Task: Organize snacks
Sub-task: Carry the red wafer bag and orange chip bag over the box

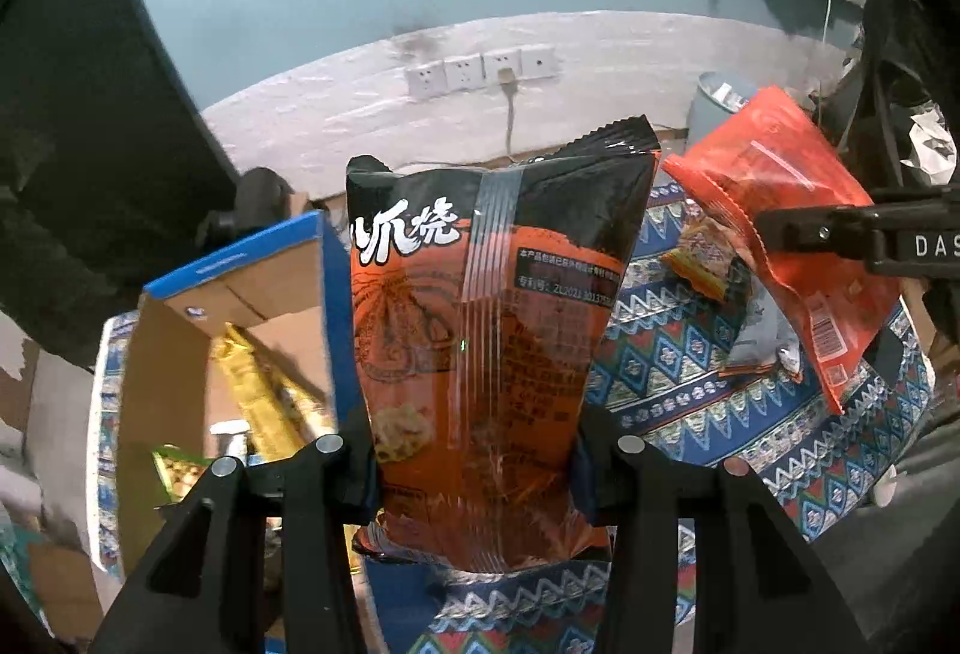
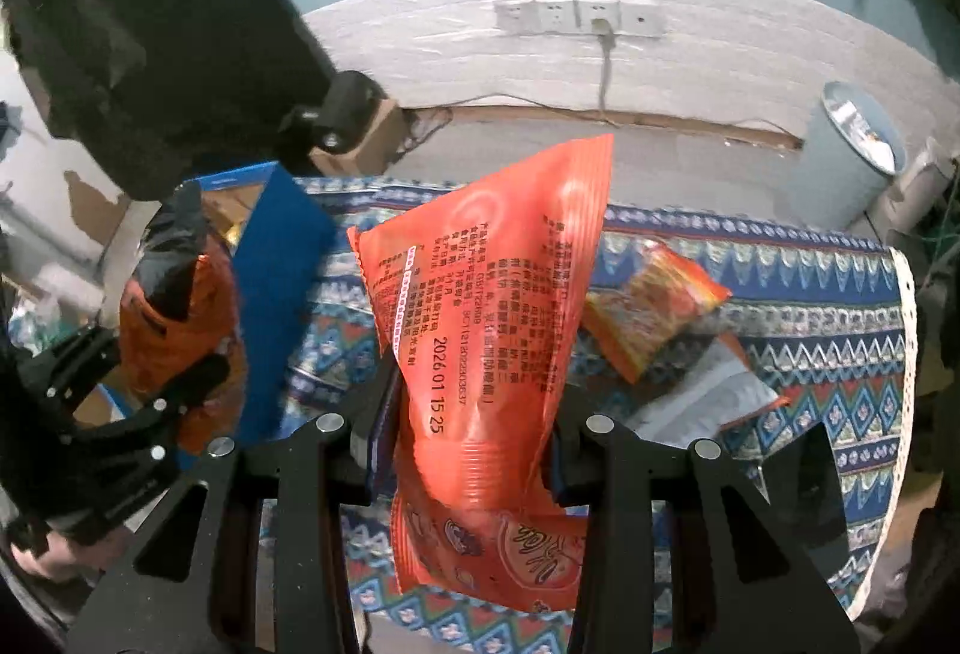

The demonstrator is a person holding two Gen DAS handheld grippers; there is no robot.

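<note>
My left gripper (image 1: 474, 450) is shut on a black-and-orange snack bag (image 1: 486, 318), held upright above the patterned tablecloth (image 1: 672, 372). To its left stands an open cardboard box with blue sides (image 1: 240, 288), holding gold and green packets. My right gripper (image 2: 474, 438) is shut on a red-orange snack bag (image 2: 486, 306), held above the cloth; this bag also shows at the right of the left wrist view (image 1: 786, 234). In the right wrist view the left gripper (image 2: 120, 402) and its bag (image 2: 174, 306) are at far left, next to the box (image 2: 270, 294).
Two more snack packets lie on the cloth: an orange-yellow one (image 2: 654, 306) and a white one (image 2: 702, 390). A grey-blue bin (image 2: 852, 156) stands on the floor behind the table. A dark chair back (image 2: 150, 24) looms at upper left. Wall sockets (image 2: 576, 18) sit behind.
</note>
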